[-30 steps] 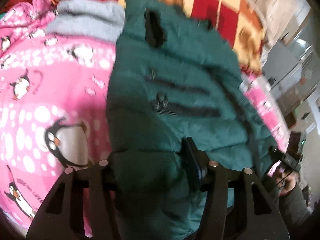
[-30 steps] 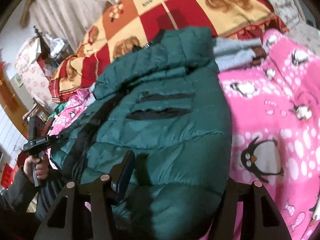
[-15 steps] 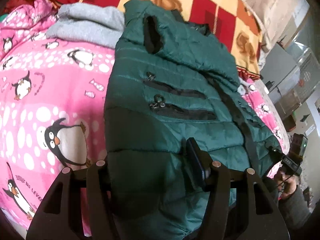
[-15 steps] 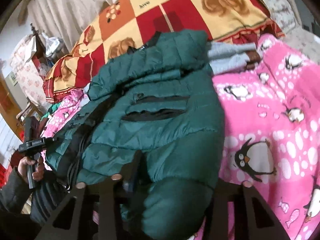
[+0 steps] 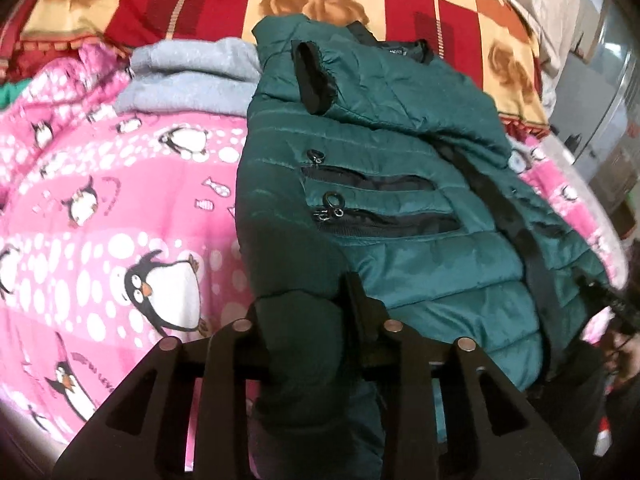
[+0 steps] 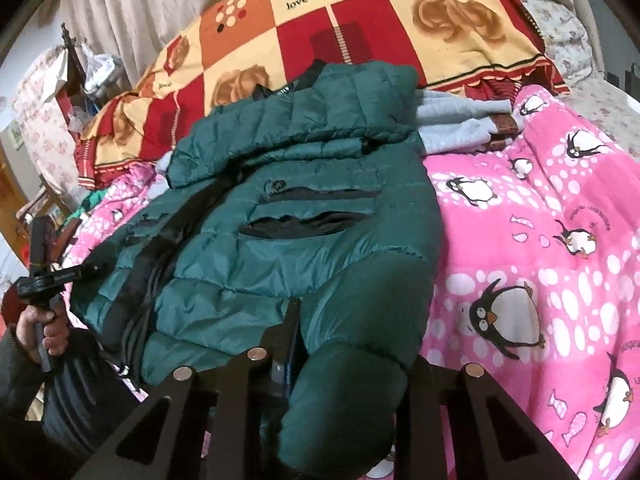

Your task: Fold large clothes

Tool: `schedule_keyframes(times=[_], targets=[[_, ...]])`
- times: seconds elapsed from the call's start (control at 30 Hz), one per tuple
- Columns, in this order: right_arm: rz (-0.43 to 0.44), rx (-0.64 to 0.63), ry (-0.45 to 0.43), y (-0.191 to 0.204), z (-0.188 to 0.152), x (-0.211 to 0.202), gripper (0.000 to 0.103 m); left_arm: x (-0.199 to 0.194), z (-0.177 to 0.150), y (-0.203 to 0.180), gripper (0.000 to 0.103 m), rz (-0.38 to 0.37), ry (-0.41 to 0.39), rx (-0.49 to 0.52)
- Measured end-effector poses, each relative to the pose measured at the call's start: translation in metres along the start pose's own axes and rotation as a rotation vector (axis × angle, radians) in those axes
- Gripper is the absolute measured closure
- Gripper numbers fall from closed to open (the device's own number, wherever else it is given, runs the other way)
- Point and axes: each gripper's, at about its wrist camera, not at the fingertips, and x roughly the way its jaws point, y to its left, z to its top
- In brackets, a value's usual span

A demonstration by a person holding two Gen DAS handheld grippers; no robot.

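Note:
A dark green puffer jacket (image 5: 400, 208) lies front up on a pink penguin blanket (image 5: 120, 208), with two black zip pockets and a sleeve folded across its chest. My left gripper (image 5: 308, 320) is shut on the jacket's bottom hem at one corner. My right gripper (image 6: 352, 344) is shut on the jacket (image 6: 304, 216) at the other hem corner. In the right wrist view, the left gripper (image 6: 60, 276) shows at the far left, in a hand.
Folded grey clothes (image 5: 192, 76) lie at the jacket's collar end, also in the right wrist view (image 6: 460, 124). A red and yellow checked blanket (image 6: 340, 28) is piled behind. Cluttered furniture (image 6: 72, 80) stands beyond the bed's left side.
Both grippers have closed further on the jacket's hem and pulled it toward me. The jacket now lies flatter and more stretched out.

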Motion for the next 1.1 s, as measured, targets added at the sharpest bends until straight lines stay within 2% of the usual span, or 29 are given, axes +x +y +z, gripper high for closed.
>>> schedule_keyframes(times=[0.03,0.17,0.27,0.43,1.1], targets=[[-0.006,0.003,0.004,0.000,0.000,0.001,0.079,0.001,-0.001,-0.003,0.069,0.027,-0.005,0.011],[-0.017,0.008,0.018,-0.001,0.000,0.003,0.077,0.001,-0.002,-0.006,0.065,0.076,-0.022,0.026],[-0.059,-0.028,0.031,0.005,-0.001,0.006,0.077,0.001,-0.003,-0.009,0.062,0.115,-0.037,0.036],[-0.130,-0.099,0.047,0.017,-0.001,0.009,0.077,0.002,-0.005,-0.016,0.061,0.179,-0.056,0.065],[-0.146,-0.083,0.071,0.012,-0.001,0.012,0.077,0.004,-0.007,-0.018,0.061,0.197,-0.053,0.070]])
